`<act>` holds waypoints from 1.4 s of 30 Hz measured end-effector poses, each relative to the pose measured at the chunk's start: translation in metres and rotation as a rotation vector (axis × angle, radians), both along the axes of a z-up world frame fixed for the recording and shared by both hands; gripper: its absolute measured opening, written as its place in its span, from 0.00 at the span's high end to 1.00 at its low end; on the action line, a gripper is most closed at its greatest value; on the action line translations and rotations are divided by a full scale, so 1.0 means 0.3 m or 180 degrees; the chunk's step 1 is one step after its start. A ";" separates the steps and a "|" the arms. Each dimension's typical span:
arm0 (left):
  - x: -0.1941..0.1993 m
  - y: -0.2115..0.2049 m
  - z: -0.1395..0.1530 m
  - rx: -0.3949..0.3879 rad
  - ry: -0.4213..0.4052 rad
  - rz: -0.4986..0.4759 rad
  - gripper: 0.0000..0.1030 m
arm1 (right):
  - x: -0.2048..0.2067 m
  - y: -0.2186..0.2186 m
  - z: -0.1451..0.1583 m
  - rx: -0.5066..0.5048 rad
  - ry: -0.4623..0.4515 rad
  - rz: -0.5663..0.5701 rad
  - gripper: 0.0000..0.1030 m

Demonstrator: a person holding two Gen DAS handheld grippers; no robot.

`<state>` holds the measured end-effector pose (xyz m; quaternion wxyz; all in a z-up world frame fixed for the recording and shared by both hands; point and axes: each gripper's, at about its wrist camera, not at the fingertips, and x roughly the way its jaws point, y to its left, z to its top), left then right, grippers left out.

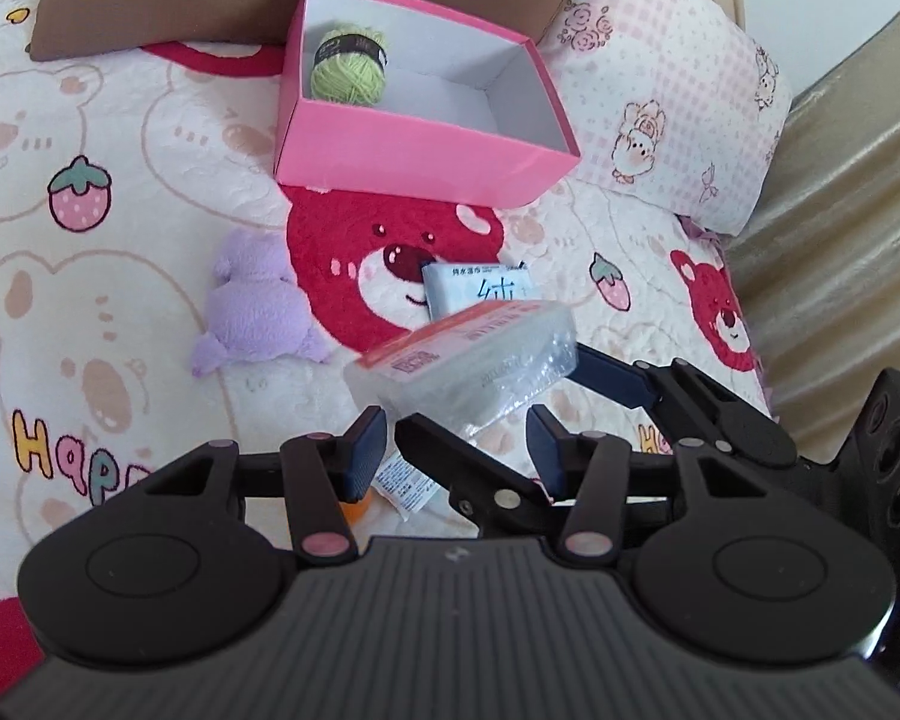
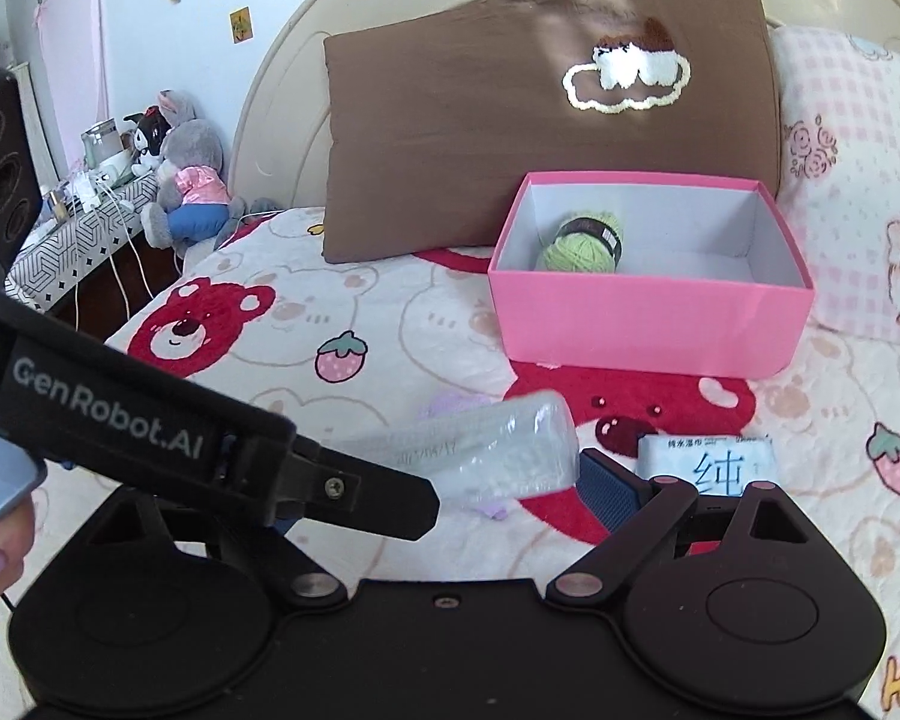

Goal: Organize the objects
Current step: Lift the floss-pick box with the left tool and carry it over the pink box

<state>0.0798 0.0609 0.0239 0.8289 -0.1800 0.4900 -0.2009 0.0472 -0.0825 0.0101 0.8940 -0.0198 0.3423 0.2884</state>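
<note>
A clear plastic-wrapped pack with an orange label (image 1: 462,360) is held above the bedspread; it also shows in the right wrist view (image 2: 498,450). My right gripper (image 2: 504,495) is shut on the pack, its fingers on either side. My left gripper (image 1: 456,444) is open just below and behind the pack, not touching it. A pink open box (image 1: 420,138) stands further back and holds a green yarn ball (image 1: 348,69); the box (image 2: 648,324) and yarn (image 2: 582,246) also show in the right wrist view. A wet-wipes pack (image 1: 480,288) and a purple plush toy (image 1: 252,312) lie on the bed.
A brown pillow (image 2: 540,108) leans on the headboard behind the box. A pink checked pillow (image 1: 678,102) lies to the box's right. A small sachet (image 1: 405,483) lies under my left gripper. A bedside table with plush toys (image 2: 174,180) stands at the left.
</note>
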 end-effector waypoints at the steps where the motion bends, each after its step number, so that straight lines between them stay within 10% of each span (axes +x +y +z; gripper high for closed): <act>1: 0.006 0.002 0.005 -0.0021 -0.0005 0.0007 0.53 | 0.007 -0.003 0.005 0.0019 0.0015 -0.0015 0.09; 20: 0.143 -0.046 0.083 0.0040 -0.0287 -0.0032 0.53 | 0.130 -0.054 0.012 0.0026 -0.0031 -0.0064 0.21; 36: 0.321 -0.065 -0.368 -0.0060 0.0560 0.0022 0.53 | 0.290 -0.058 -0.320 -0.0174 0.0745 -0.0114 0.21; 42: 0.327 -0.076 -0.422 0.0049 0.0489 -0.0039 0.53 | 0.290 -0.030 -0.384 -0.0334 0.0662 -0.0083 0.21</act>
